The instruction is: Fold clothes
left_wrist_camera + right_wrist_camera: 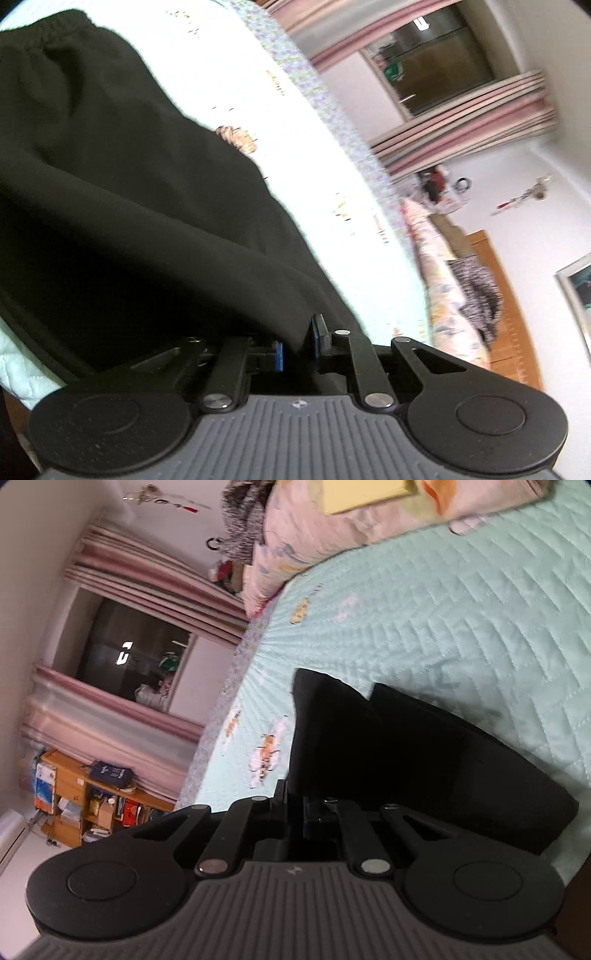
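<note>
Left wrist view shows the left claw (297, 341) clamped on the black garment (129, 206), lifted over the bed (332, 177). The right claw (295, 808) pinches it too; thick cloth could slip, spoiling the fold.

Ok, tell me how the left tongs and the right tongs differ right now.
The left tongs clamp a thick bunch of the black garment, blue pads showing; the right tongs pinch a thinner edge of it, pads mostly hidden. Left looks toward an elastic waistband; right looks toward two folded ends on the green quilt. Both are shut on the garment.
</note>
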